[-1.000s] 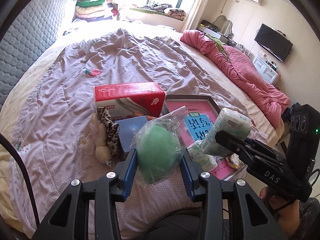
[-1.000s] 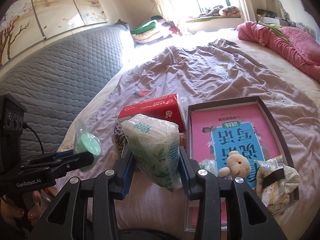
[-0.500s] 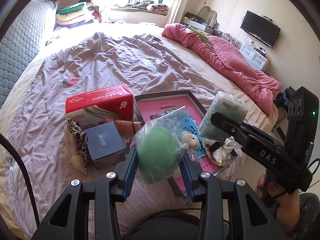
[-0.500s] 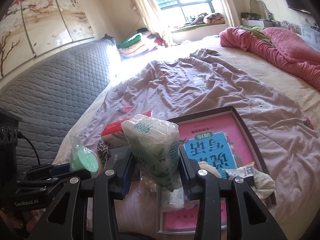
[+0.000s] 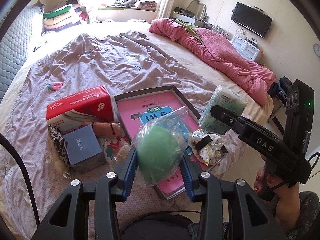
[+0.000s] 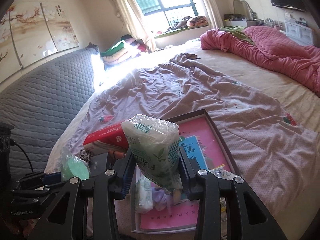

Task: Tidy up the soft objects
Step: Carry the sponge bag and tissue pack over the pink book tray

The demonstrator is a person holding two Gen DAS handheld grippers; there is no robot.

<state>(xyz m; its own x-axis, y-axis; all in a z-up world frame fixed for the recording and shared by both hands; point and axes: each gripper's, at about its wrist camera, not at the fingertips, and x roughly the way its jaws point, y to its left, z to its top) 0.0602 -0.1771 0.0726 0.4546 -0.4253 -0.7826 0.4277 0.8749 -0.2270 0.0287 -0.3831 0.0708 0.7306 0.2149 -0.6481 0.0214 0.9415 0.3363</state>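
The left claw (image 5: 159, 158) is clenched on a green sponge in a clear bag (image 5: 160, 154), which sits in the lower centre of the left wrist view, with its long axis nearly upright between the blue pads. The right claw (image 6: 155, 170) is grasping a tissue pack (image 6: 154, 150) in the same way, the pack standing upright and a little tilted in the centre of the right wrist view. Both soft things hang in the air above the near end of the shallow box (image 5: 180, 96), which lies on the bed (image 5: 112, 64) with a pink book (image 5: 152, 108) inside it. The relation that matters is this: the box is below and a little ahead of both claws, the sponge over its lower left part and the pack toward its right edge, so I judge each hand is about equally near. At the near end of the box already lie a small wrapped pack (image 6: 143, 194) and what looks like a crumpled cloth (image 5: 208, 146), though this part is partly hidden. To the left of the box stand a red tissue box (image 5: 80, 106) and a blue box (image 5: 83, 146).
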